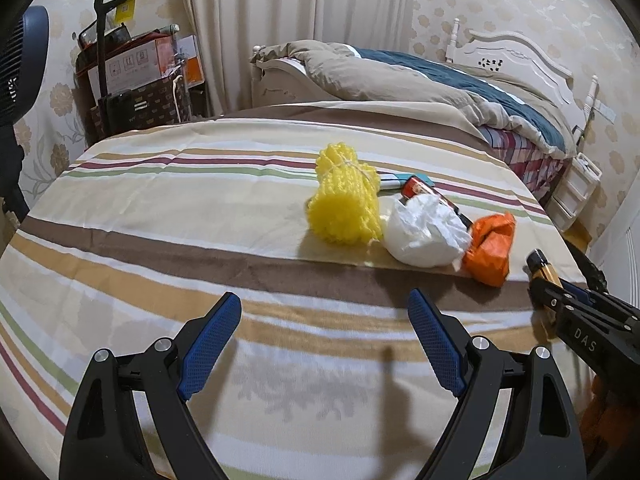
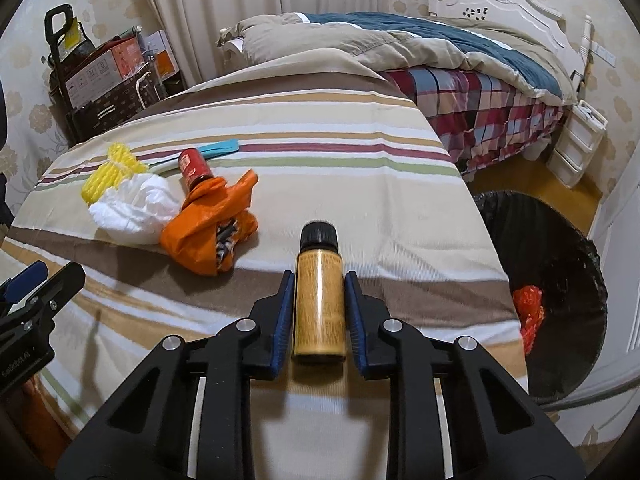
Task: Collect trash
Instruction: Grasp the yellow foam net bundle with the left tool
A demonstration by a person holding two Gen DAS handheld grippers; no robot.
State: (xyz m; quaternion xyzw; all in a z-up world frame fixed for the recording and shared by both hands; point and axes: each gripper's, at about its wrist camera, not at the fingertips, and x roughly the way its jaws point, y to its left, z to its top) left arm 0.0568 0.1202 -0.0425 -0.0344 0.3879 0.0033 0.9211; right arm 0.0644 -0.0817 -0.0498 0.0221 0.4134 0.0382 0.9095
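Right gripper (image 2: 319, 280) clamped on bottle (image 2: 319, 304): small, amber-yellow w/ black ribbed cap, held above striped cloth (image 2: 360, 208). Left gripper (image 1: 325, 308) spread wide, nothing btwn fingers. Yellow net (image 1: 346, 196), white wad (image 1: 422, 232), orange bag (image 1: 490, 248), red can (image 2: 194, 166) clustered on cloth. Black-lined bin (image 2: 560, 260) at right, red scrap (image 2: 530, 306) inside.

I see a striped cloth (image 1: 160, 208) over the near surface. Beyond its far edge stands a bed (image 2: 472, 64) with a white headboard (image 2: 504, 4), a rumpled quilt and a plaid sheet. Cream curtains (image 1: 296, 20) hang against floral wallpaper (image 1: 520, 4). Boxes (image 1: 136, 68) fill the left corner; white drawers (image 2: 576, 144) stand on a wood floor (image 2: 520, 184).
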